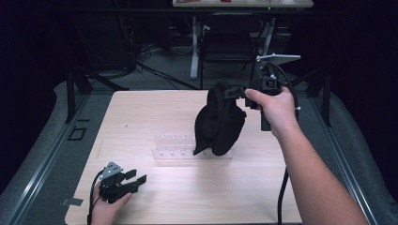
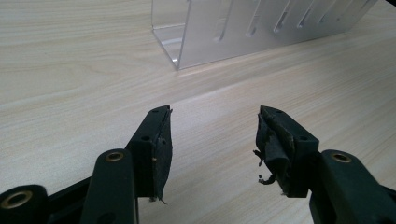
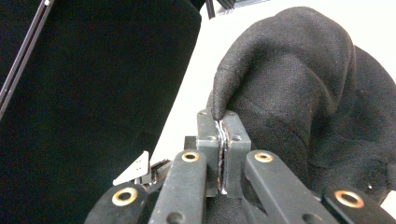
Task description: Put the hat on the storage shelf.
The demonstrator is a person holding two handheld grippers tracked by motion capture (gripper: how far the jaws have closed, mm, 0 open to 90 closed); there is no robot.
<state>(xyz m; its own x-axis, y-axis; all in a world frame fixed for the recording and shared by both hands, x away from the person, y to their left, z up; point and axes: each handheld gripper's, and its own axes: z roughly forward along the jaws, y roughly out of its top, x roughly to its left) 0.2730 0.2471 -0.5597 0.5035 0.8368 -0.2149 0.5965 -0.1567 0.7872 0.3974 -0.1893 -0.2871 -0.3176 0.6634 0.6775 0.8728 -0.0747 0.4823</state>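
Note:
A black cloth item [image 1: 218, 122] hangs in the air over the right end of a clear acrylic rack [image 1: 171, 146] in the middle of the table. My right gripper [image 1: 234, 92] is shut on the cloth's top edge, held by a hand at the right. In the right gripper view the jaws [image 3: 223, 122] meet with a fold of the black cloth [image 3: 299, 88] pinched between them. My left gripper [image 1: 137, 178] rests low at the table's front left, open, pointing toward the rack. Its jaws [image 2: 214, 137] stand apart over bare wood, with the rack [image 2: 224, 32] ahead.
The light wooden table [image 1: 141, 112] has grey floor on both sides. A dark chair [image 1: 227, 42] and cables stand behind its far edge. A cable trails from the right gripper [image 1: 281, 192] over the table's front right.

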